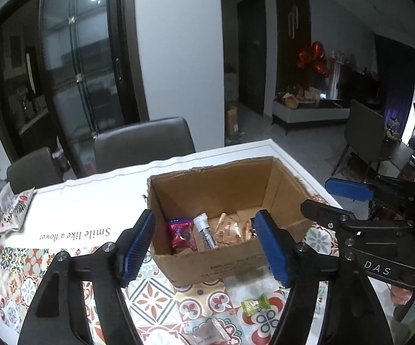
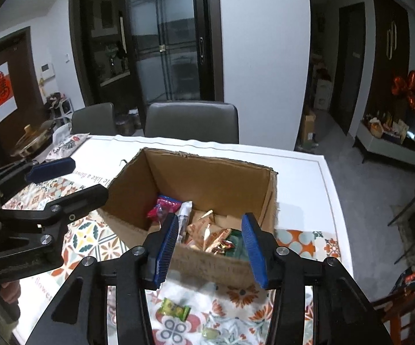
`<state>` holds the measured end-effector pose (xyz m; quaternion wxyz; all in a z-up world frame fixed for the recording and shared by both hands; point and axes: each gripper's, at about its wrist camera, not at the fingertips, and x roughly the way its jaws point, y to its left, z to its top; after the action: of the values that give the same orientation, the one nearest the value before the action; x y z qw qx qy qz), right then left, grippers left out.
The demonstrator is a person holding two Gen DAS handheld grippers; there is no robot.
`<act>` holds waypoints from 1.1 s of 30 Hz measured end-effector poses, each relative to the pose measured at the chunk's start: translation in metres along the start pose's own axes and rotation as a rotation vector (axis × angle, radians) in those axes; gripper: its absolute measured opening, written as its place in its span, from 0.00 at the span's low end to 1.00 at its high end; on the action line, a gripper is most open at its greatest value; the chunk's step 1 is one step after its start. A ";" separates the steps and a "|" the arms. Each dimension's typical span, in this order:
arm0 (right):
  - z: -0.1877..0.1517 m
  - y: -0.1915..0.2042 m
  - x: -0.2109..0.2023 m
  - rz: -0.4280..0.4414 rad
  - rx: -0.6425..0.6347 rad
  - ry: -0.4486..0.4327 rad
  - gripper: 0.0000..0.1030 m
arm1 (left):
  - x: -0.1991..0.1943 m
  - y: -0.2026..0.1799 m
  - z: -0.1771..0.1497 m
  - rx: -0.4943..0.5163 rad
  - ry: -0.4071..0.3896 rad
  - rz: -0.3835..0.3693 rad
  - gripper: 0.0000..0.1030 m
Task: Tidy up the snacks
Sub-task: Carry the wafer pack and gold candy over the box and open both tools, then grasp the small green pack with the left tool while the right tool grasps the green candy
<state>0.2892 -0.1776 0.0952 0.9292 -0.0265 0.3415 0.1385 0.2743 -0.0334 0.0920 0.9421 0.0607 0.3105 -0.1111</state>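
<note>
Left wrist view: left gripper (image 1: 204,247) fingers apart, nothing btwn them, hovering at the near rim of the cardboard box (image 1: 230,184), mid-frame. Box holds the pink pack (image 1: 182,231), white tube (image 1: 204,230) & gold wrappers (image 1: 231,230). Right gripper (image 2: 210,247) also apart & empty in the right wrist view. Loose snacks sit on the patterned cloth (image 1: 150,293), bottom of frame: green candy (image 1: 254,304), clear sachet (image 1: 207,330). Next, I'd judge: drop low, straddle the candy across its short side, pinch the body not the twisted ends, lift clear of the rim w/o nudging the box.
</note>
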 end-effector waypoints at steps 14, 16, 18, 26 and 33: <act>-0.059 0.010 -0.030 -0.038 -0.054 -0.016 0.52 | -0.023 -0.030 -0.060 0.057 -0.029 -0.025 0.71; -0.067 0.010 -0.031 -0.038 -0.058 -0.008 0.52 | -0.023 -0.033 -0.068 0.063 -0.023 -0.036 0.71; -0.073 0.012 -0.032 -0.035 -0.056 -0.002 0.52 | -0.021 -0.037 -0.077 0.074 -0.017 -0.044 0.71; -0.106 0.014 -0.020 -0.039 -0.039 0.049 0.52 | -0.008 -0.046 -0.107 0.136 0.020 -0.085 0.71; -0.138 0.007 0.011 -0.009 0.055 0.157 0.52 | 0.014 -0.047 -0.130 0.131 0.088 -0.089 0.71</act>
<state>0.2088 -0.1885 -0.0177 0.9005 -0.0131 0.4169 0.1226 0.1992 -0.0574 -0.0219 0.9158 0.1130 0.3459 -0.1700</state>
